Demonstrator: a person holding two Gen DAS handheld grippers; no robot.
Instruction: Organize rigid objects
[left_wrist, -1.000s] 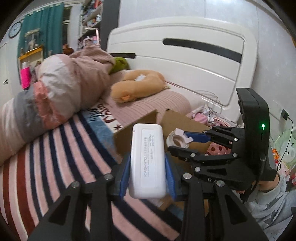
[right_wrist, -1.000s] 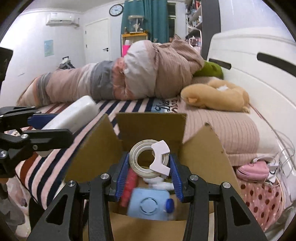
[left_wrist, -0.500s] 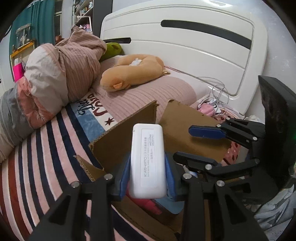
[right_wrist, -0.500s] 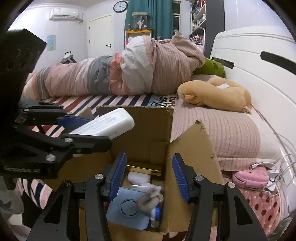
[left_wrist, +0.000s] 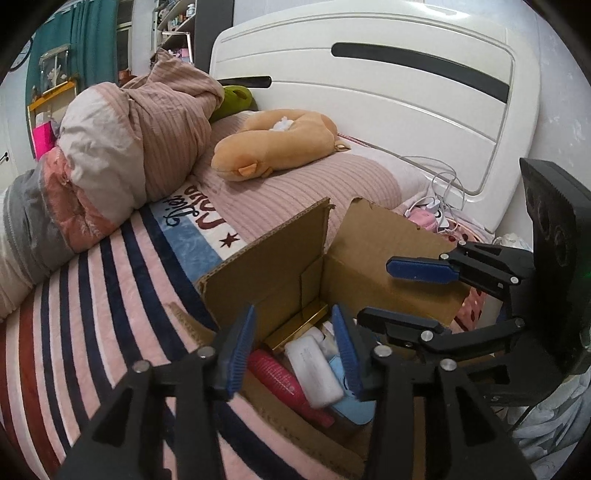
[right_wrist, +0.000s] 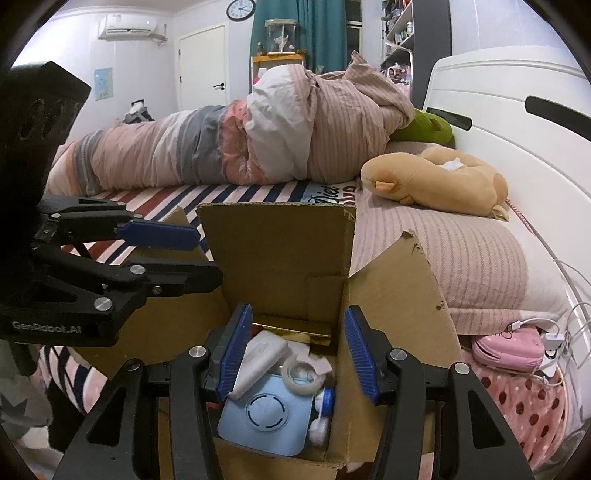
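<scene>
An open cardboard box (left_wrist: 280, 269) stands on the bed and holds several items. A white rectangular case (left_wrist: 312, 369) lies in it beside a red ribbed item (left_wrist: 280, 380) and a light blue device (right_wrist: 266, 417). On the blue device rests a tape roll (right_wrist: 301, 373). My left gripper (left_wrist: 293, 317) hangs just over the box with its jaws opening and nothing between the pads. My right gripper (right_wrist: 297, 314) is open above the same box, also with nothing in it. Each gripper shows in the other's view: the right gripper (left_wrist: 406, 295) and the left gripper (right_wrist: 184, 254).
The box's flaps (right_wrist: 399, 280) stand up around the opening. A striped blanket (left_wrist: 92, 302) covers the bed, with a rolled duvet (left_wrist: 122, 147) and an orange plush (left_wrist: 280, 144) behind. A white headboard (left_wrist: 388, 96) is at the back. A pink item with cables (right_wrist: 509, 347) lies at the right.
My left gripper has let go of the white case, which now lies in the box. My right gripper released the tape roll, now resting inside. Both grippers came closer over the box.
</scene>
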